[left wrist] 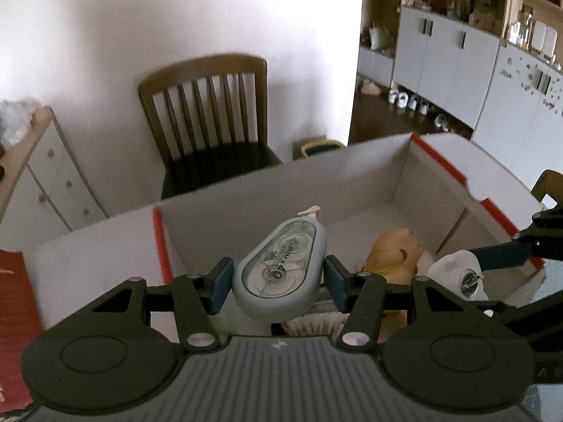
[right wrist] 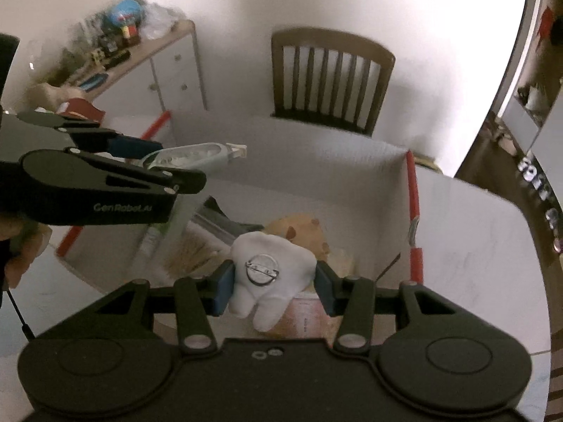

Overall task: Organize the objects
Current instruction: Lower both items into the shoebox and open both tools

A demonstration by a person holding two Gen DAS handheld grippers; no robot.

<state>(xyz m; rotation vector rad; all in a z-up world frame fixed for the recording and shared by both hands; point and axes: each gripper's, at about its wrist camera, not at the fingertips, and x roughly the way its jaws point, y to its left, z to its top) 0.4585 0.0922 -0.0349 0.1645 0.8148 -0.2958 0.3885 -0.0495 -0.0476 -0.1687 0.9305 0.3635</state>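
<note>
My left gripper [left wrist: 278, 281] is shut on a grey correction tape dispenser [left wrist: 281, 267] and holds it above the open cardboard box [left wrist: 246, 190]. It also shows in the right wrist view [right wrist: 190, 156] at the left. My right gripper [right wrist: 272, 281] is shut on a white tooth-shaped plush with a metal pin [right wrist: 269, 274], held over the box [right wrist: 316, 147]. The plush shows in the left wrist view [left wrist: 457, 274] at the right. Inside the box lie an orange plush [right wrist: 299, 228], a brush [right wrist: 190, 253] and a tube [right wrist: 151, 242].
A wooden chair [left wrist: 211, 116] stands behind the box against the white wall. A white cabinet [right wrist: 165, 70] with clutter on top is at the left. The box has red-edged flaps [right wrist: 413, 211]. A red cloth [left wrist: 14, 316] lies at the far left.
</note>
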